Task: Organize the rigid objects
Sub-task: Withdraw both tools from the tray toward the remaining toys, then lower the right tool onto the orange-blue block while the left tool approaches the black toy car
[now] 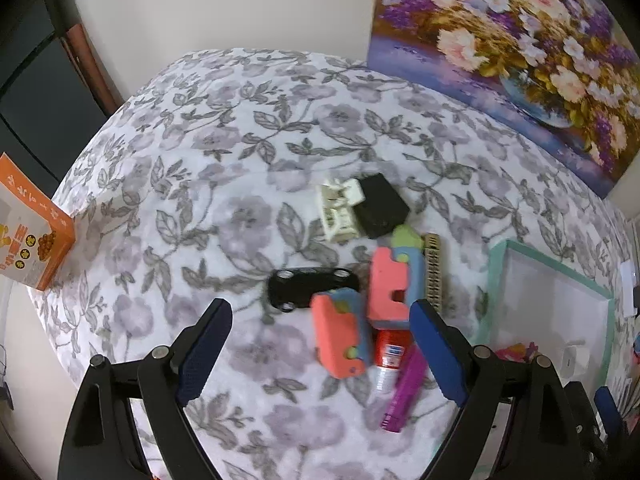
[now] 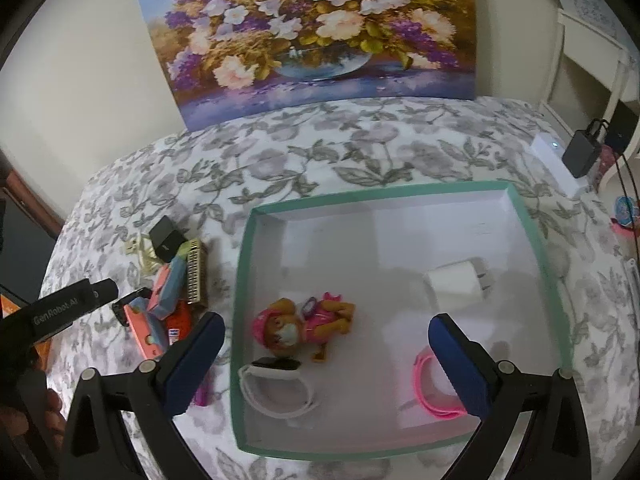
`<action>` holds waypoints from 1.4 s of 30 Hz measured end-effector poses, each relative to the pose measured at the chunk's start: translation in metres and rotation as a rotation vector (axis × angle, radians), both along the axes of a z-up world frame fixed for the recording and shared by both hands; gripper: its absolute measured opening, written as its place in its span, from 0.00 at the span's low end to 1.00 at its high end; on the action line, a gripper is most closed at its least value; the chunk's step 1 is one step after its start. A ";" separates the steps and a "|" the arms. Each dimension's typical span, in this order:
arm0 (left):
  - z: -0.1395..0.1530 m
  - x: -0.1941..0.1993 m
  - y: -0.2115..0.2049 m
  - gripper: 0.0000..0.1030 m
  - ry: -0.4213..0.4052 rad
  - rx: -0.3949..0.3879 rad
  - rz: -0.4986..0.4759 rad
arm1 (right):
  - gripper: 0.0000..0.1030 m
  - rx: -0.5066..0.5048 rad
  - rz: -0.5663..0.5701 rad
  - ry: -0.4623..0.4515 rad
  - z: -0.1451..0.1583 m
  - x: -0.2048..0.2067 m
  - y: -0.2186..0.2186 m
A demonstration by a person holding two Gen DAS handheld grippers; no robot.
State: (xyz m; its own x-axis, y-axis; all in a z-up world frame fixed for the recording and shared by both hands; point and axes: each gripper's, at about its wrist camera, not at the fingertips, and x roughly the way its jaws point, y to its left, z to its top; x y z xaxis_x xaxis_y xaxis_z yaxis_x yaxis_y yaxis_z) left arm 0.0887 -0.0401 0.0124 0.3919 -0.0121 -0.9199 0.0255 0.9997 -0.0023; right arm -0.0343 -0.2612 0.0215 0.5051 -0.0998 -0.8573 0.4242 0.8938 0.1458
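In the left wrist view a pile of small things lies on the floral bedspread (image 1: 208, 208): a salmon and blue foam block (image 1: 340, 336), a second pink block (image 1: 388, 284), a black toy car (image 1: 304, 288), a red tube (image 1: 390, 354), a magenta stick (image 1: 404, 388), a beige comb-like piece (image 1: 433, 272), a black box (image 1: 380, 204) and a cream plastic piece (image 1: 338, 210). My left gripper (image 1: 324, 344) hangs open over the salmon block, its pads clear of it. My right gripper (image 2: 326, 364) stands open above the teal-rimmed box (image 2: 400, 191).
The box holds a toy pup (image 2: 304, 328), a white wristband (image 2: 276, 388), a white charger (image 2: 456, 280) and a pink bracelet (image 2: 432, 384). An orange carton (image 1: 32, 232) sits at the bed's left edge. A flower painting (image 2: 312, 28) leans on the wall.
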 end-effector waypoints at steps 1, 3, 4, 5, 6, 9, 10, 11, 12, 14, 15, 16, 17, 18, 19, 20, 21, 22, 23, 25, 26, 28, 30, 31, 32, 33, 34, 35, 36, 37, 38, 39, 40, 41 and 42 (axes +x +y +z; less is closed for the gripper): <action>0.000 0.002 0.005 0.88 0.002 -0.009 0.004 | 1.00 0.002 0.008 0.000 0.000 0.001 0.003; -0.001 0.006 0.016 0.88 0.010 -0.032 0.013 | 1.00 0.003 0.018 -0.002 0.000 0.003 0.007; -0.001 0.008 0.020 0.88 0.014 -0.038 0.016 | 1.00 0.003 0.025 -0.002 0.001 0.004 0.010; -0.002 0.010 0.024 0.88 0.016 -0.043 0.020 | 1.00 0.006 0.033 -0.002 0.002 0.005 0.013; -0.002 0.012 0.029 0.88 0.018 -0.050 0.025 | 1.00 0.010 0.038 -0.004 0.002 0.007 0.015; -0.005 0.016 0.038 0.88 0.026 -0.071 0.034 | 1.00 0.037 0.055 -0.016 0.006 0.014 0.024; -0.006 0.018 0.042 0.88 0.032 -0.085 0.037 | 1.00 0.046 0.065 -0.024 0.007 0.018 0.027; -0.007 0.019 0.045 0.88 0.037 -0.094 0.040 | 1.00 0.053 0.073 -0.029 0.008 0.021 0.030; -0.009 0.021 0.048 0.88 0.042 -0.103 0.043 | 1.00 0.057 0.081 -0.031 0.009 0.026 0.034; -0.011 0.024 0.055 0.88 0.050 -0.118 0.050 | 1.00 0.065 0.088 -0.034 0.009 0.034 0.039; -0.013 0.026 0.058 0.88 0.053 -0.122 0.053 | 1.00 0.072 0.090 -0.036 0.009 0.038 0.042; -0.014 0.028 0.062 0.88 0.053 -0.124 0.058 | 1.00 0.083 0.093 -0.038 0.008 0.042 0.045; -0.015 0.031 0.066 0.88 0.054 -0.125 0.064 | 1.00 0.091 0.095 -0.037 0.006 0.047 0.047; -0.016 0.034 0.070 0.88 0.055 -0.126 0.070 | 1.00 0.097 0.098 -0.034 0.004 0.051 0.050; -0.018 0.036 0.073 0.88 0.058 -0.126 0.073 | 1.00 0.100 0.100 -0.028 0.001 0.056 0.053; -0.020 0.038 0.076 0.88 0.061 -0.125 0.077 | 1.00 0.102 0.103 -0.021 -0.002 0.061 0.056; -0.022 0.041 0.079 0.88 0.067 -0.125 0.080 | 1.00 0.105 0.107 -0.014 -0.005 0.065 0.059; -0.025 0.044 0.082 0.88 0.075 -0.129 0.084 | 1.00 0.110 0.114 -0.005 -0.009 0.071 0.064; -0.028 0.046 0.084 0.88 0.082 -0.136 0.089 | 1.00 0.114 0.119 -0.001 -0.012 0.074 0.066; -0.034 0.050 0.088 0.88 0.099 -0.152 0.100 | 1.00 0.117 0.132 0.013 -0.019 0.083 0.073; -0.037 0.051 0.089 0.88 0.105 -0.155 0.102 | 0.99 0.117 0.137 0.019 -0.022 0.086 0.076; -0.043 0.054 0.090 0.88 0.115 -0.157 0.104 | 0.96 0.118 0.150 0.030 -0.028 0.095 0.082; -0.048 0.057 0.091 0.88 0.123 -0.158 0.108 | 0.90 0.124 0.163 0.041 -0.034 0.101 0.088; -0.050 0.058 0.092 0.88 0.127 -0.160 0.110 | 0.88 0.128 0.169 0.045 -0.037 0.104 0.090; -0.052 0.058 0.092 0.88 0.130 -0.161 0.113 | 0.85 0.133 0.175 0.048 -0.039 0.106 0.092; -0.054 0.060 0.093 0.88 0.134 -0.163 0.117 | 0.83 0.139 0.182 0.051 -0.041 0.108 0.095; -0.056 0.061 0.094 0.88 0.138 -0.165 0.121 | 0.81 0.146 0.193 0.055 -0.044 0.110 0.098; -0.057 0.061 0.094 0.88 0.141 -0.165 0.123 | 0.79 0.149 0.199 0.056 -0.046 0.112 0.100; -0.059 0.062 0.095 0.88 0.143 -0.165 0.125 | 0.77 0.151 0.205 0.058 -0.047 0.113 0.102; -0.060 0.063 0.095 0.88 0.144 -0.165 0.128 | 0.75 0.154 0.210 0.059 -0.048 0.115 0.104; -0.061 0.064 0.096 0.88 0.146 -0.164 0.131 | 0.72 0.159 0.217 0.059 -0.050 0.116 0.106; -0.062 0.064 0.097 0.88 0.146 -0.164 0.133 | 0.68 0.163 0.223 0.061 -0.051 0.117 0.108; -0.062 0.065 0.097 0.88 0.147 -0.164 0.135 | 0.66 0.165 0.230 0.064 -0.052 0.118 0.110; -0.063 0.065 0.098 0.88 0.148 -0.164 0.137 | 0.62 0.166 0.236 0.069 -0.054 0.119 0.112; -0.063 0.065 0.099 0.88 0.149 -0.165 0.139 | 0.58 0.167 0.242 0.073 -0.056 0.119 0.113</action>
State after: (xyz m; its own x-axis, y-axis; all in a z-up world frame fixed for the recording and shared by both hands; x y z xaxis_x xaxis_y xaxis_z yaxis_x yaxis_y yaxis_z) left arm 0.1533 0.0586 -0.0506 0.2610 -0.1225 -0.9575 -0.1245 0.9794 -0.1592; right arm 0.0849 -0.1481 -0.0340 0.4336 0.1607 -0.8867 0.2170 0.9364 0.2758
